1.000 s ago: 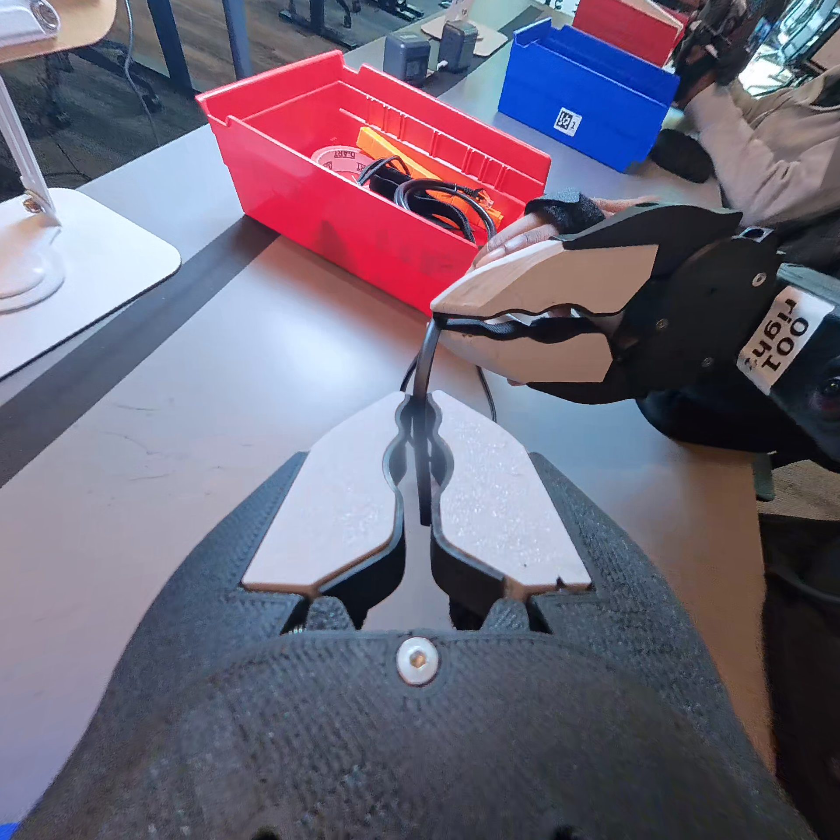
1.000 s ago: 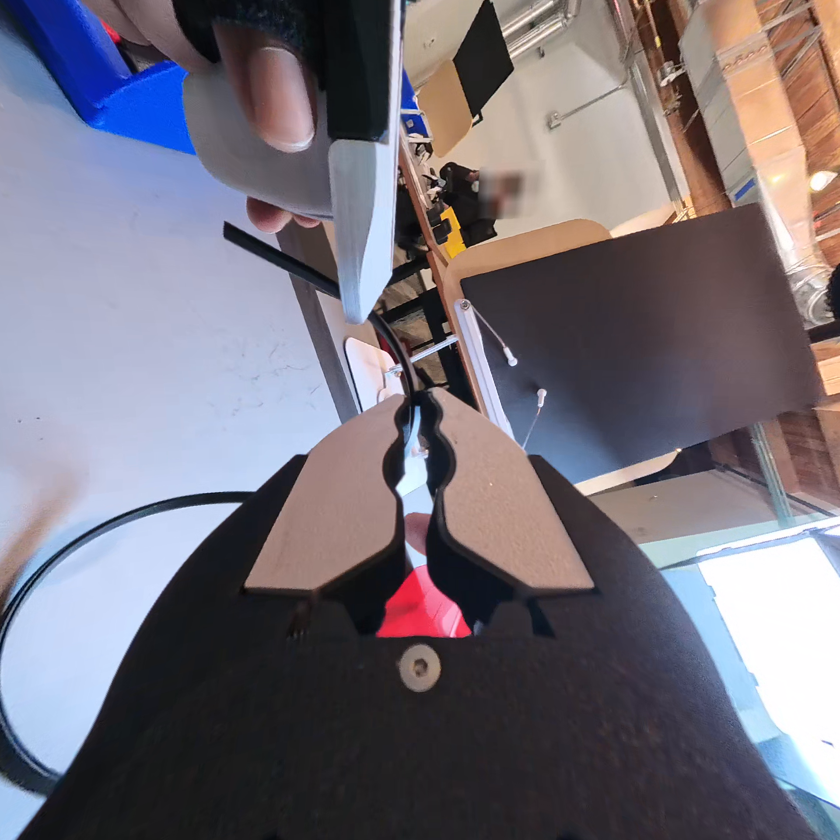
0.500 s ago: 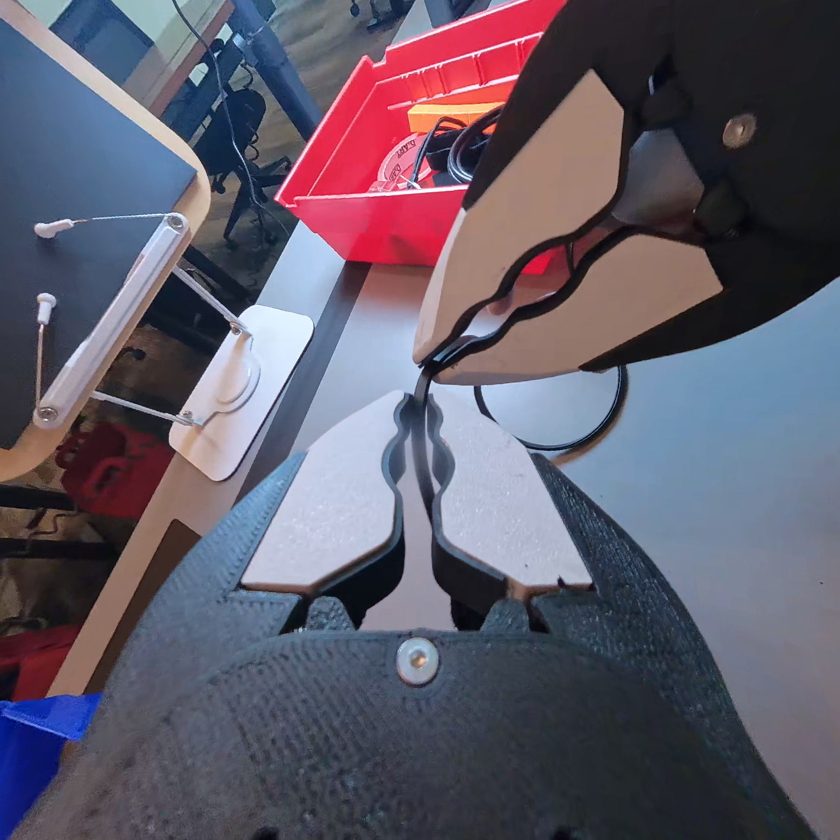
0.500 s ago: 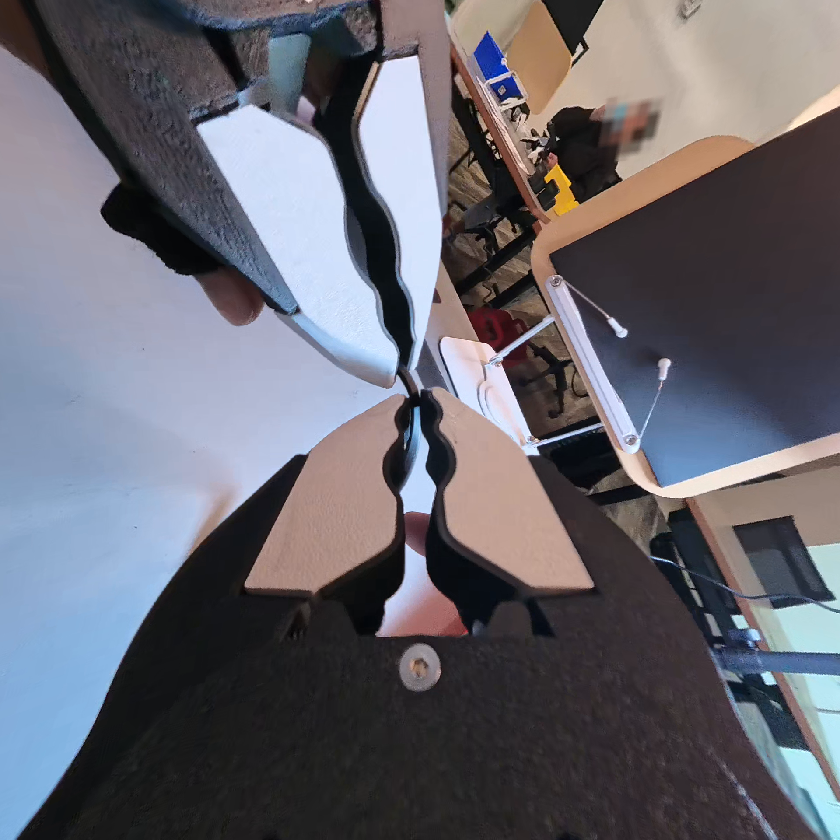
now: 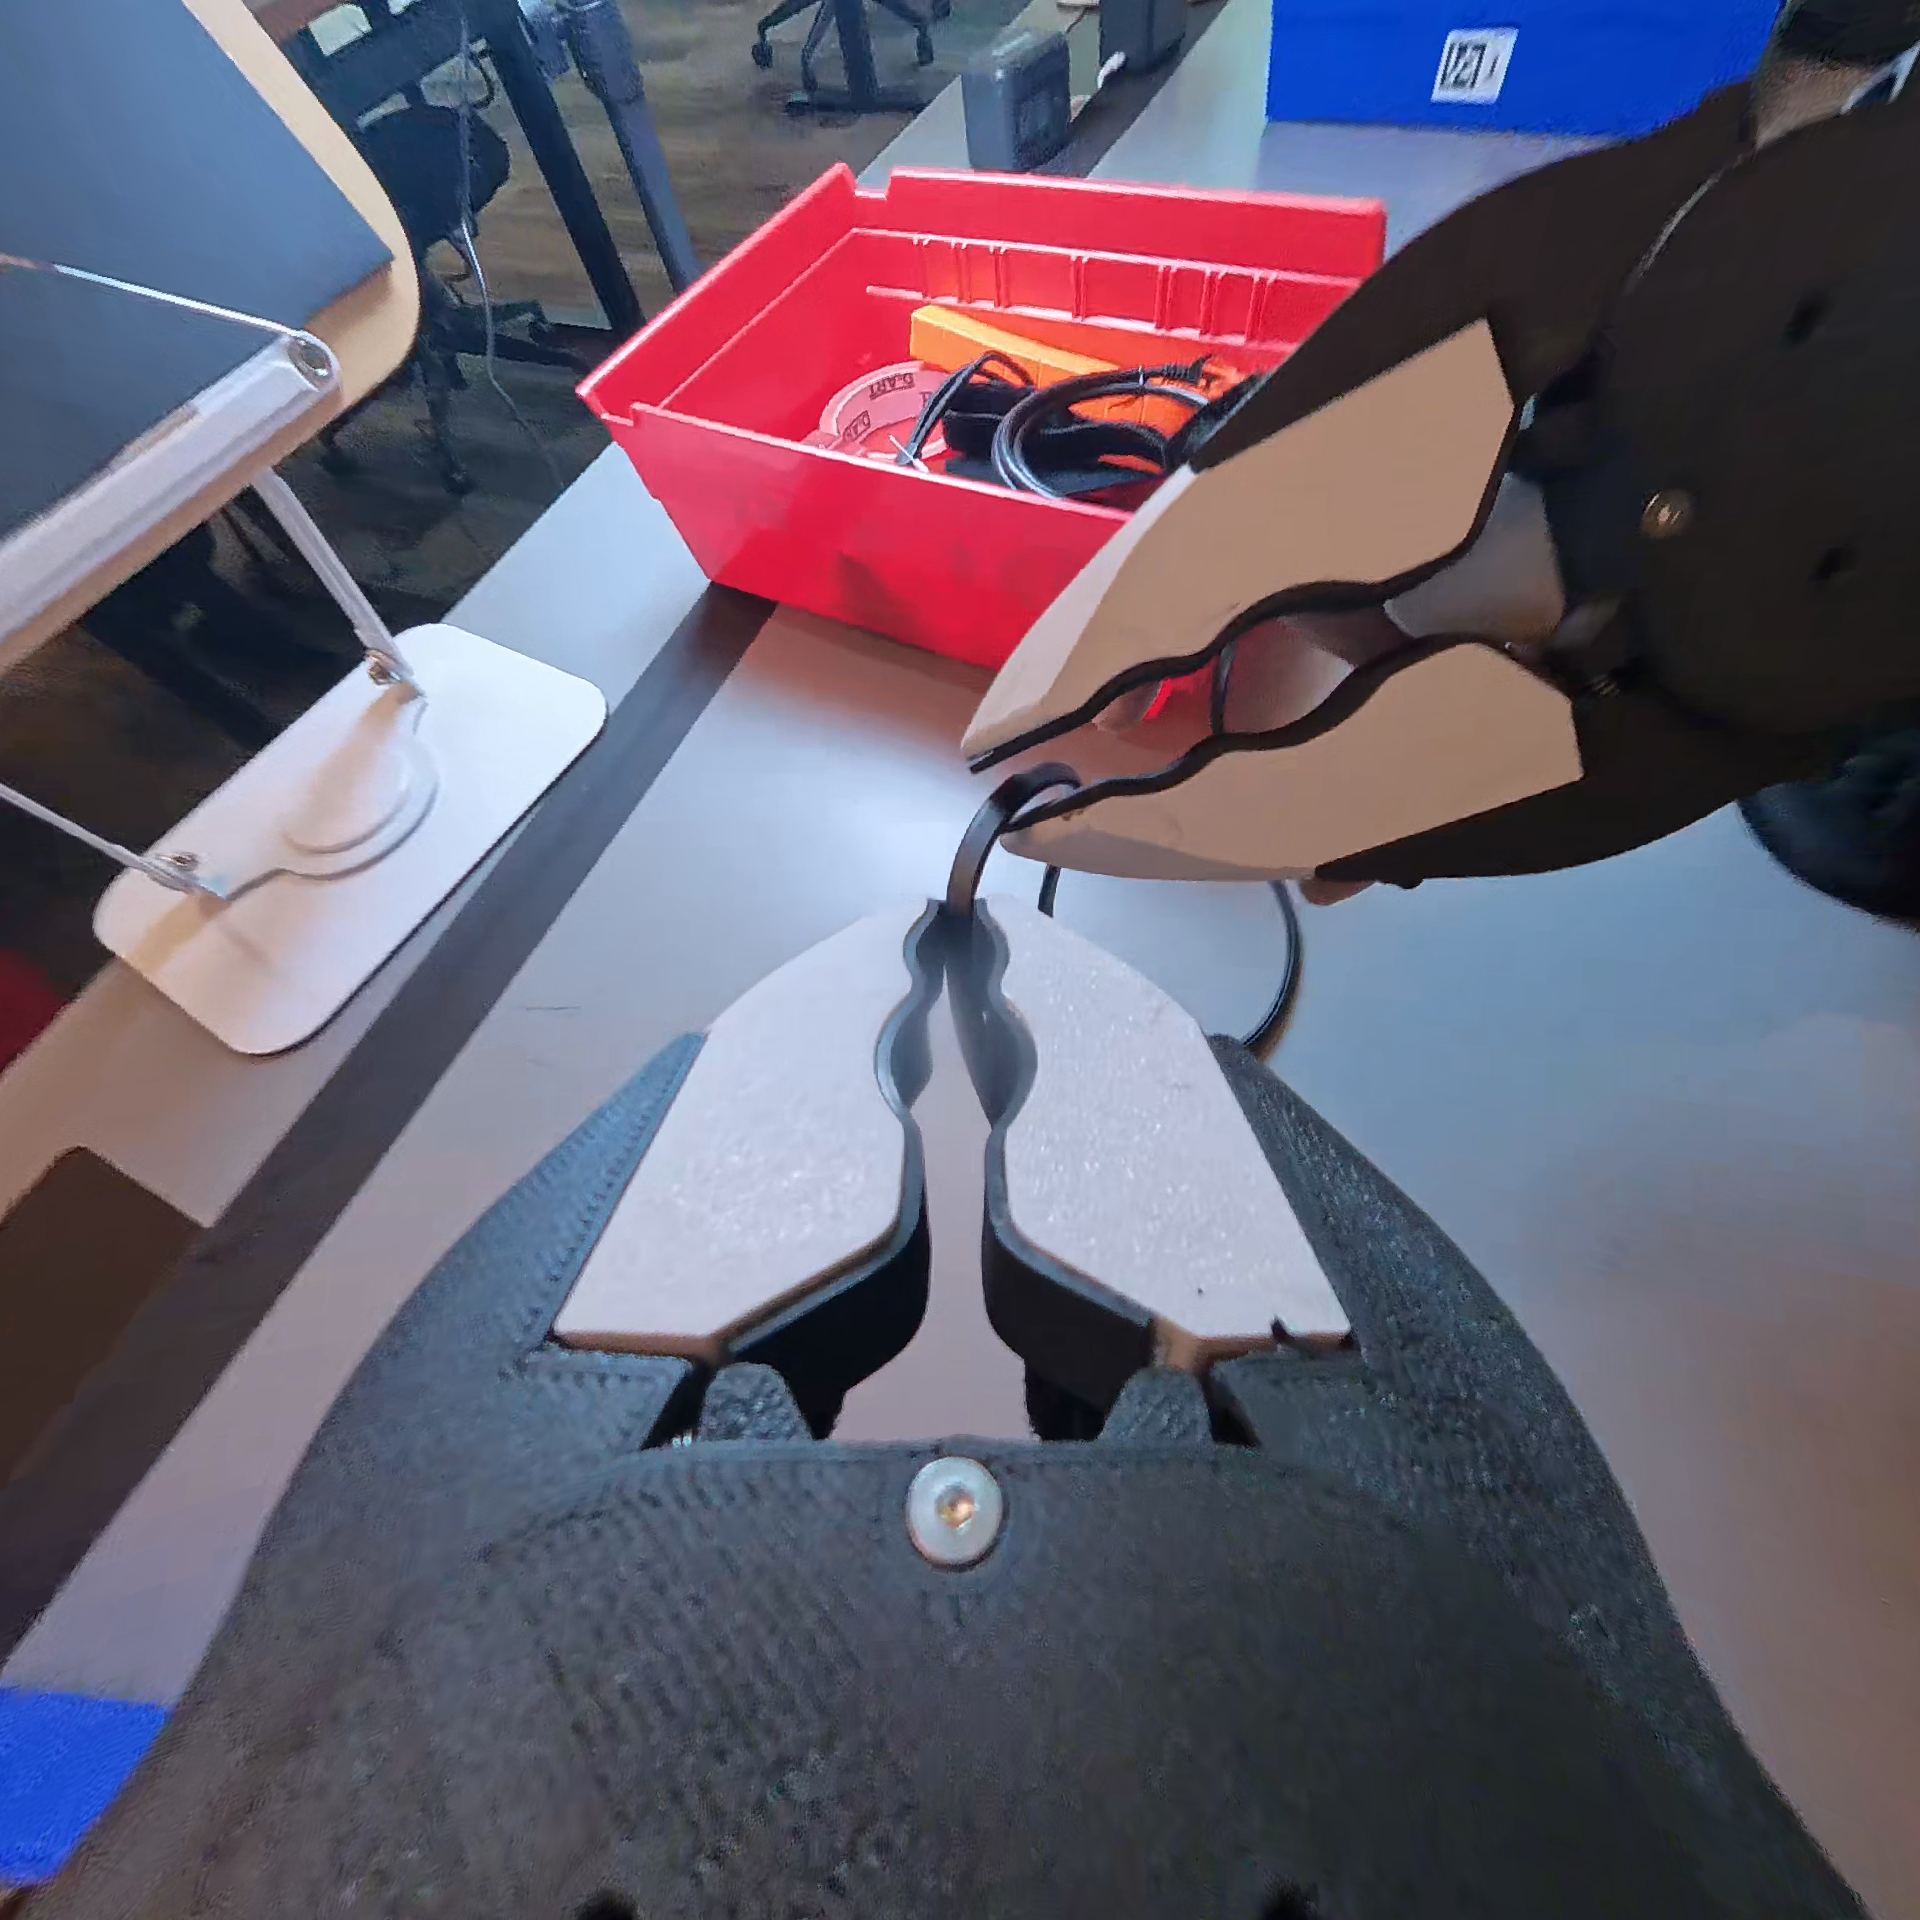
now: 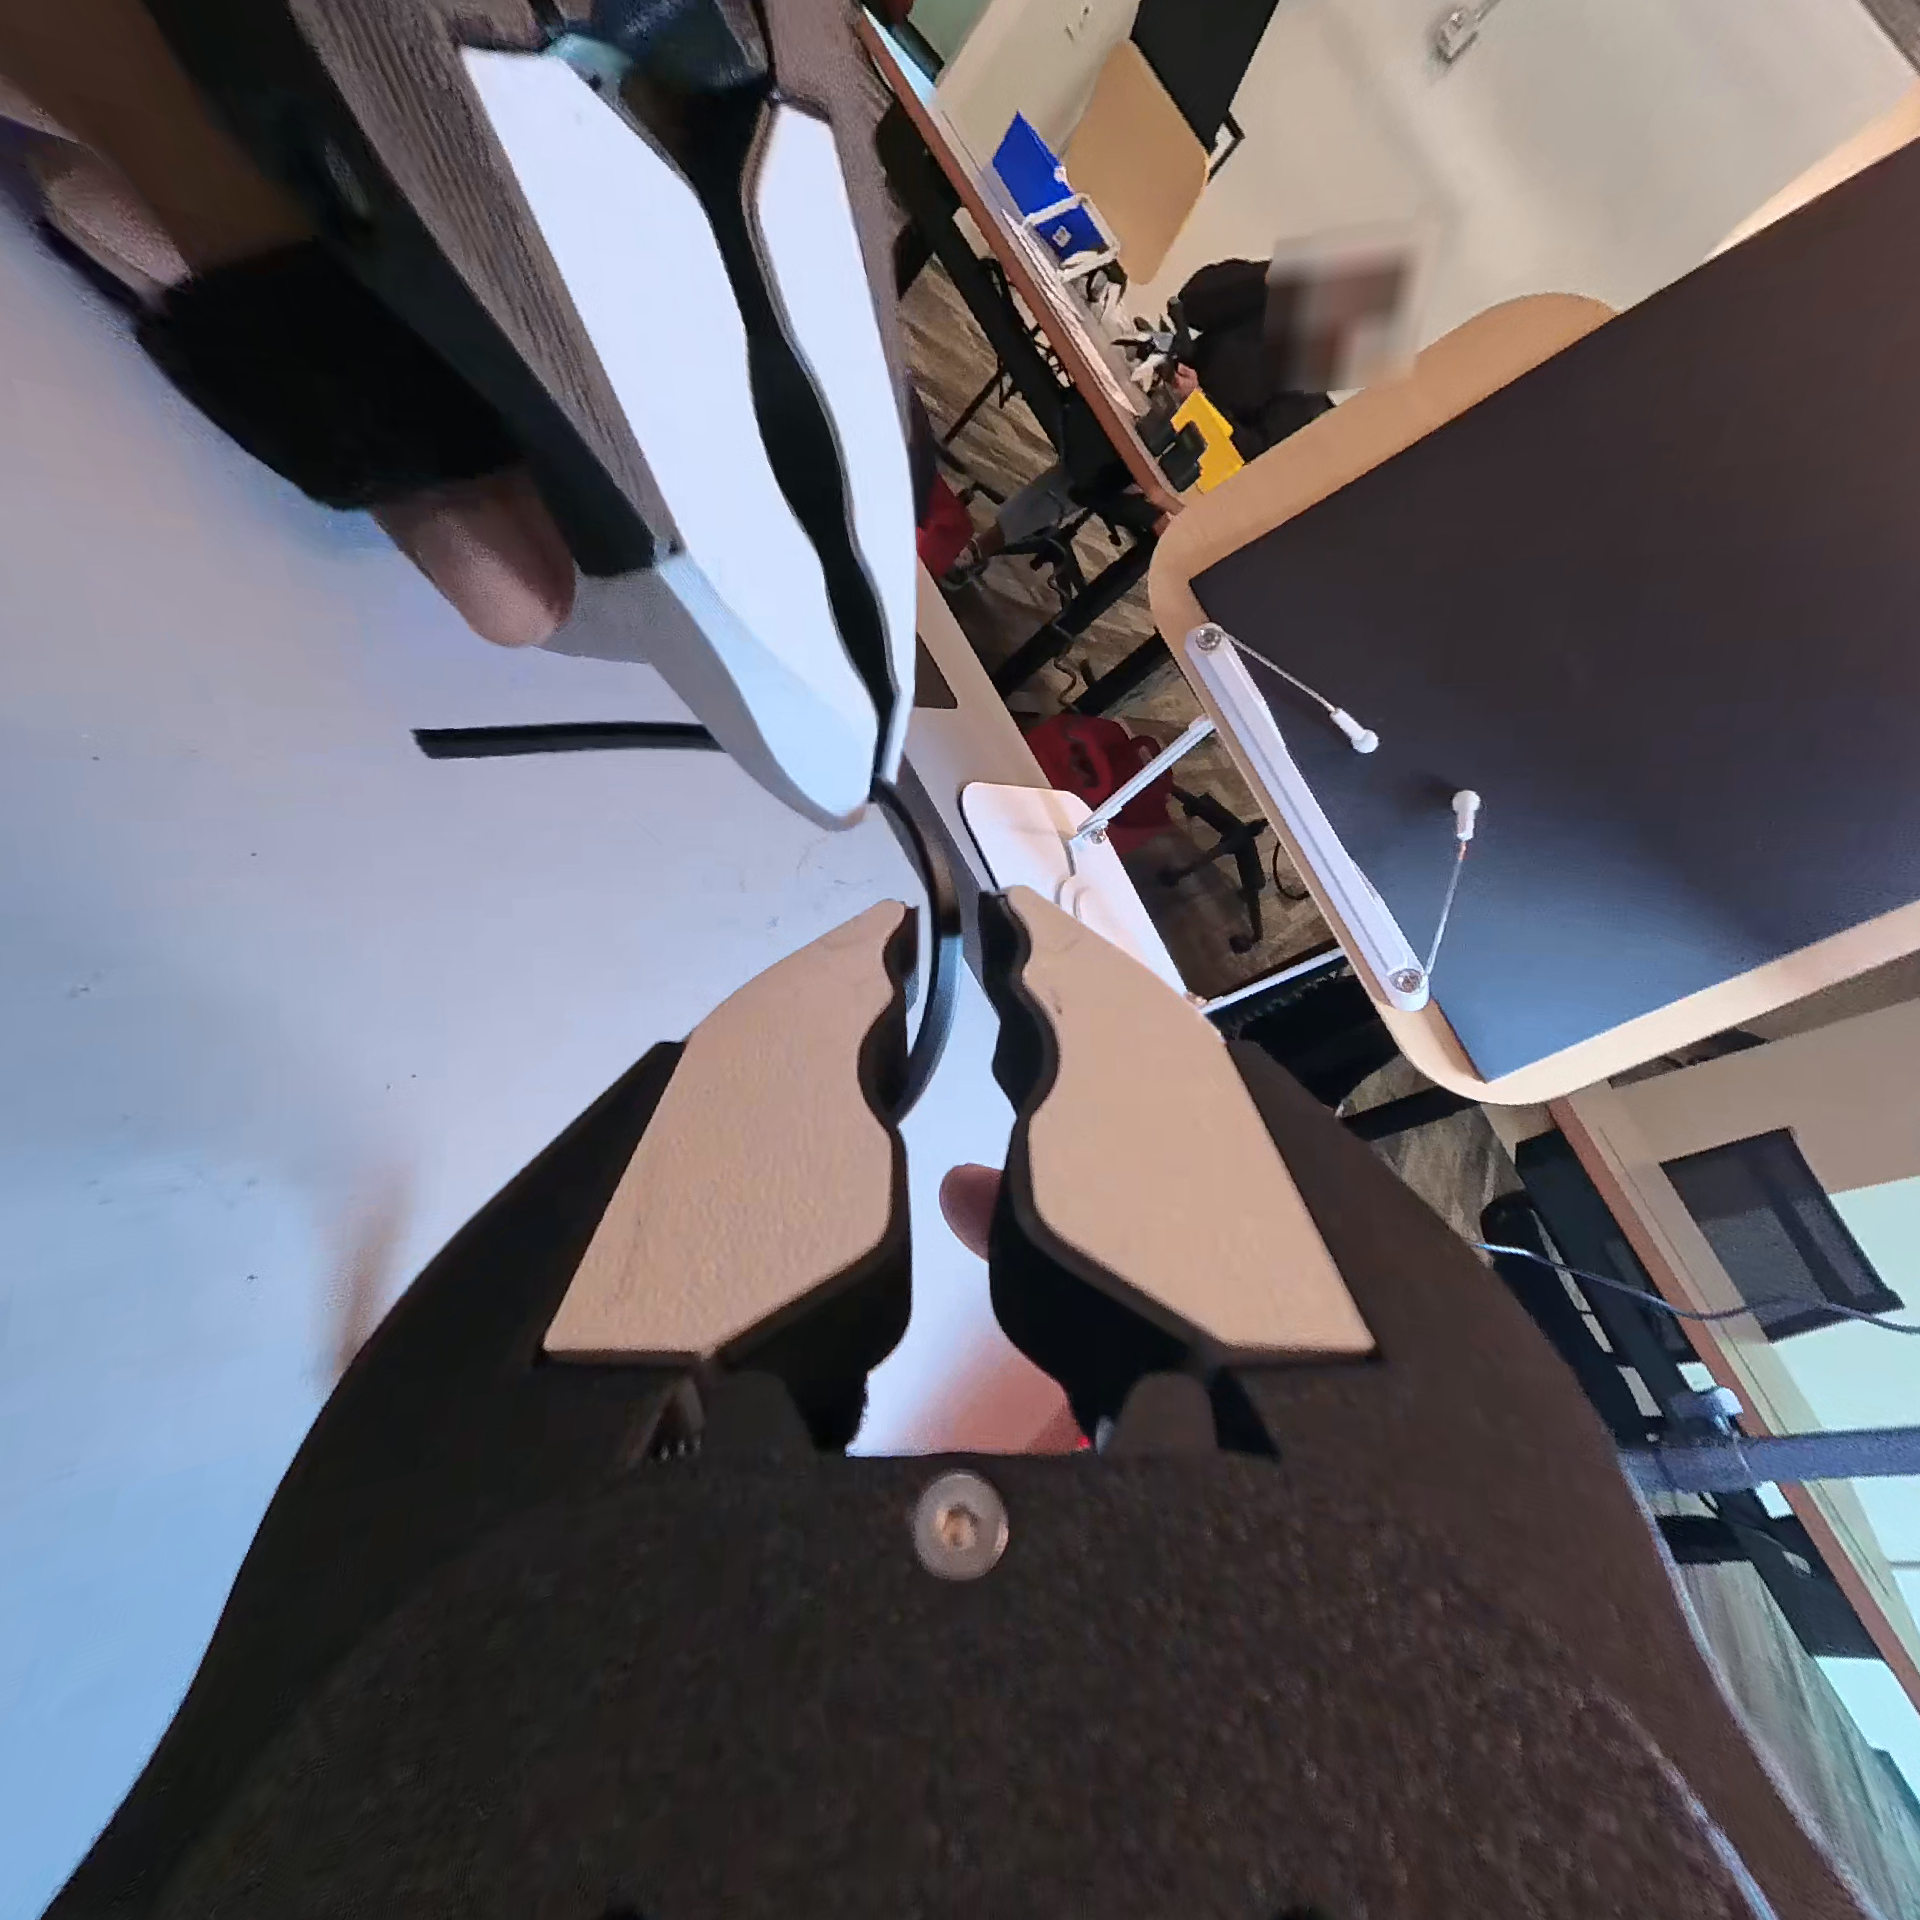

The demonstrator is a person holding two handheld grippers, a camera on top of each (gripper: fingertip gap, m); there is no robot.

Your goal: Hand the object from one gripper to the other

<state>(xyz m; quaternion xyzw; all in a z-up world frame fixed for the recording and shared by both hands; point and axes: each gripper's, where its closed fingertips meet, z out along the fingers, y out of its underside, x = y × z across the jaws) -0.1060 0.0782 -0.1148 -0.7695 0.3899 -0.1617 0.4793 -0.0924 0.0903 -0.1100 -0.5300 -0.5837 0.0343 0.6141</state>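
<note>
Left tool (image 5: 954, 914) clamped on black cable tie (image 5: 971, 997); right tool (image 6: 951, 914) parted around the same tie.

Left tool: jaws pressed together at the tips with the tie's strap running up between them and out past the front, above the grey table (image 5: 1558, 1195). Strap curves from there into the right tool's gap, lying against one finger (image 6: 790, 1122) only, the other finger clear of it. One free end of the tie shows straight and dark over the table in the right wrist view; a loop of it hangs below both tools in the left wrist view. Beyond: red bin (image 5: 831, 520) holding cables and a tape roll, then a blue bin (image 5: 1351, 83) farther back.
</note>
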